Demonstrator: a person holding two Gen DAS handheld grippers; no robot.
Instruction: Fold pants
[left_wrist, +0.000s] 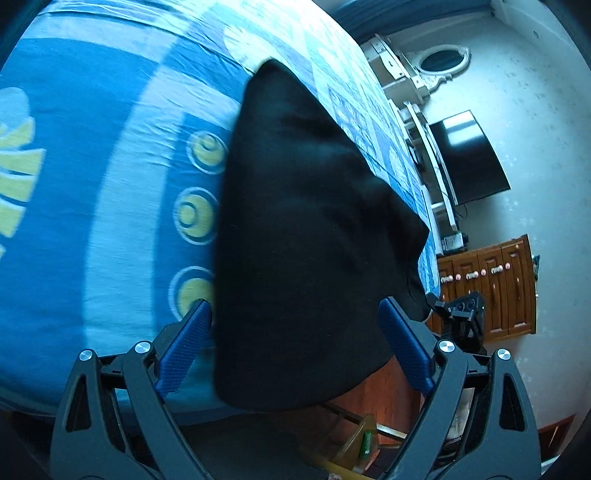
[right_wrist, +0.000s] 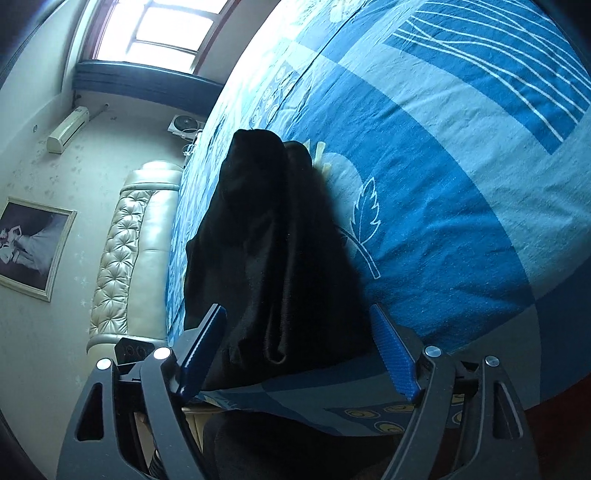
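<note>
Black pants (left_wrist: 303, 221) lie folded lengthwise on a blue patterned bed sheet (left_wrist: 110, 184), their near end hanging past the bed's edge. My left gripper (left_wrist: 295, 317) is open, its blue pads wide apart on either side of that near end. In the right wrist view the same pants (right_wrist: 266, 240) show as a long narrow bundle on the sheet (right_wrist: 461, 184). My right gripper (right_wrist: 299, 317) is open too, and the near end of the bundle sits between its spread pads without being pinched. Part of the right gripper's body (left_wrist: 463, 319) shows at the pants' right edge.
The bed's near edge runs just under both grippers. A padded headboard (right_wrist: 136, 251), a framed picture (right_wrist: 33, 247) and a window (right_wrist: 159, 29) are on one side. A dark screen (left_wrist: 469, 158) and a wooden cabinet (left_wrist: 495, 291) are on the other.
</note>
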